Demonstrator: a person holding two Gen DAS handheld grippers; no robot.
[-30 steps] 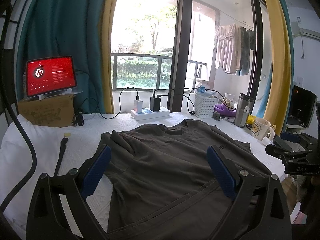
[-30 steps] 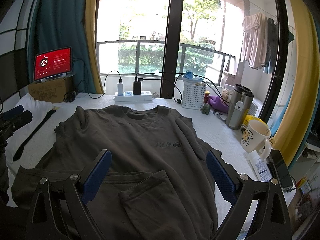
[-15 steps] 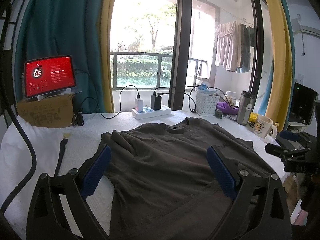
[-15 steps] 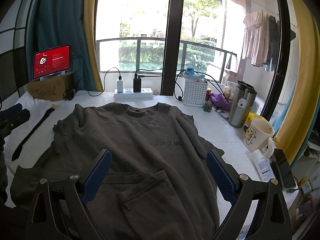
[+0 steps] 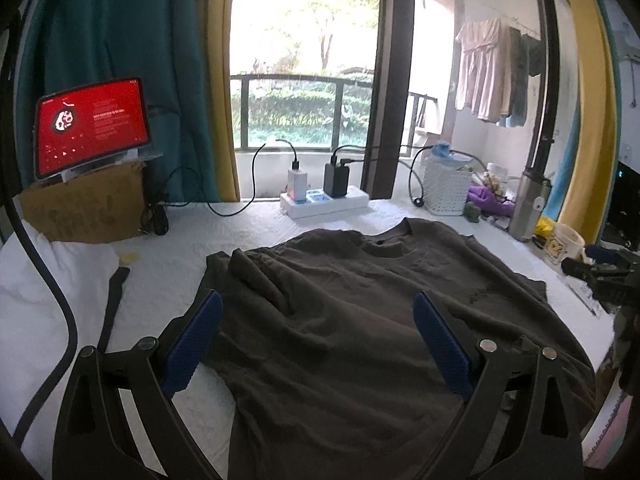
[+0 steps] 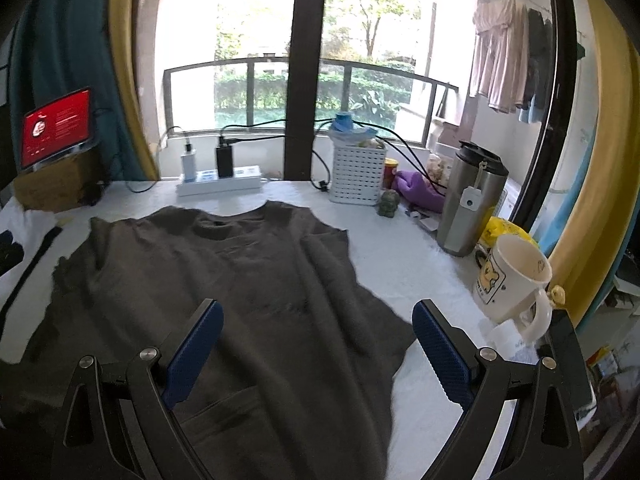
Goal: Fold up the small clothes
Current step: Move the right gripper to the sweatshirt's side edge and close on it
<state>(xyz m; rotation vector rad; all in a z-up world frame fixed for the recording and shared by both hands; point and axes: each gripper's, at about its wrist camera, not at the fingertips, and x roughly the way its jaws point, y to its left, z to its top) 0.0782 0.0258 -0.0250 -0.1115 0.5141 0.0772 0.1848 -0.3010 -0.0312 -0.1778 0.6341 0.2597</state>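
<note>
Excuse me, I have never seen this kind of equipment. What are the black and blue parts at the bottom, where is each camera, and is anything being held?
A person holds one gripper in each hand; no robot arm. Each picture comes from a camera on a gripper, looking forward between its blue-padded jaws. The left gripper and right gripper both stand open over a dark t-shirt spread on the white table. Nothing is held. A mug and steel tumbler stand to the right.
</note>
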